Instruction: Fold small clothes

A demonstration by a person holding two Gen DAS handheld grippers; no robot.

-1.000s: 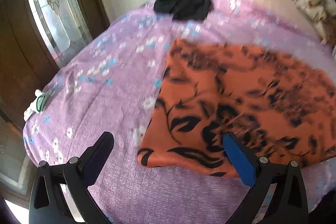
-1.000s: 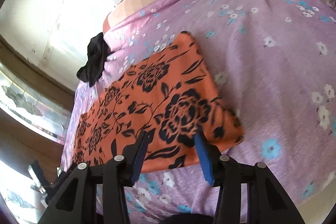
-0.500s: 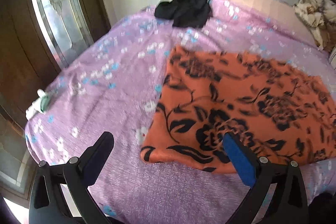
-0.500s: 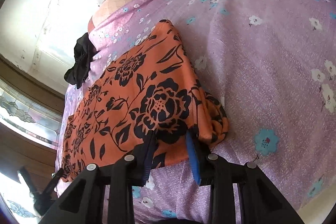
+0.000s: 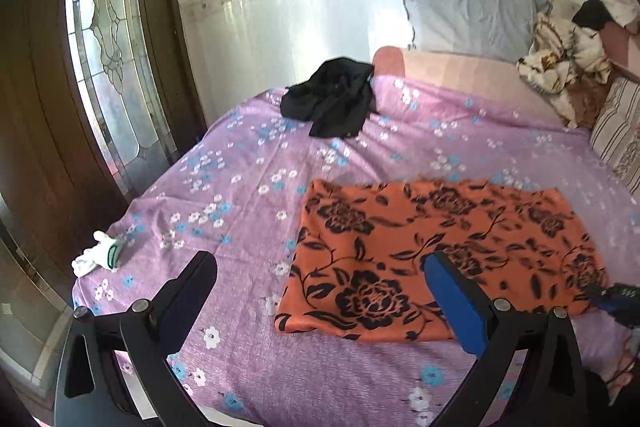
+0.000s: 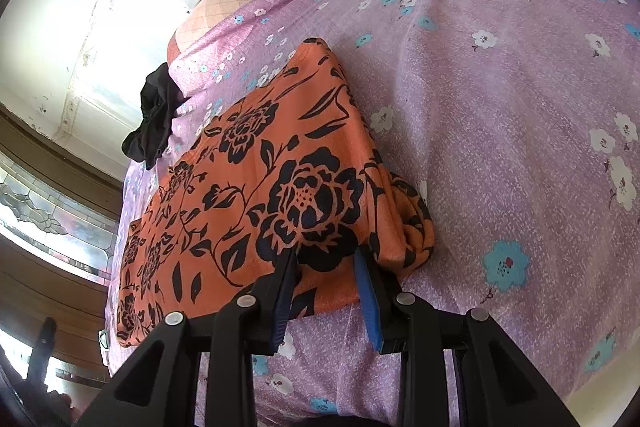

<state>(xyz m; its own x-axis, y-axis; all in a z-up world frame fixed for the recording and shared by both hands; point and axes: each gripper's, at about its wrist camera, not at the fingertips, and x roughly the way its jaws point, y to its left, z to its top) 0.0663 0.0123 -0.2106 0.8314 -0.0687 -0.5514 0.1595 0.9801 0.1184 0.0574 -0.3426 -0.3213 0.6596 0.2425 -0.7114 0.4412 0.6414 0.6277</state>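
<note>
Two grippers work over a bed covered by a purple floral sheet (image 5: 248, 195). At far left, a small white item (image 5: 98, 254) lies near the sheet's corner. The left gripper (image 5: 320, 277) hovers above the sheet with its jaws wide apart, holding nothing; its right finger overlaps the near edge of the orange floral garment (image 5: 432, 243) in the view. The garment lies flat, spread across the near-right part of the sheet. A crumpled black garment (image 5: 332, 97) rests well apart at the far edge. At the right end, the right gripper (image 6: 326, 259) sits at the bunched near-right corner of the orange garment (image 6: 260, 179), jaws partly closed with fabric between them; a firm clamp cannot be confirmed.
</note>
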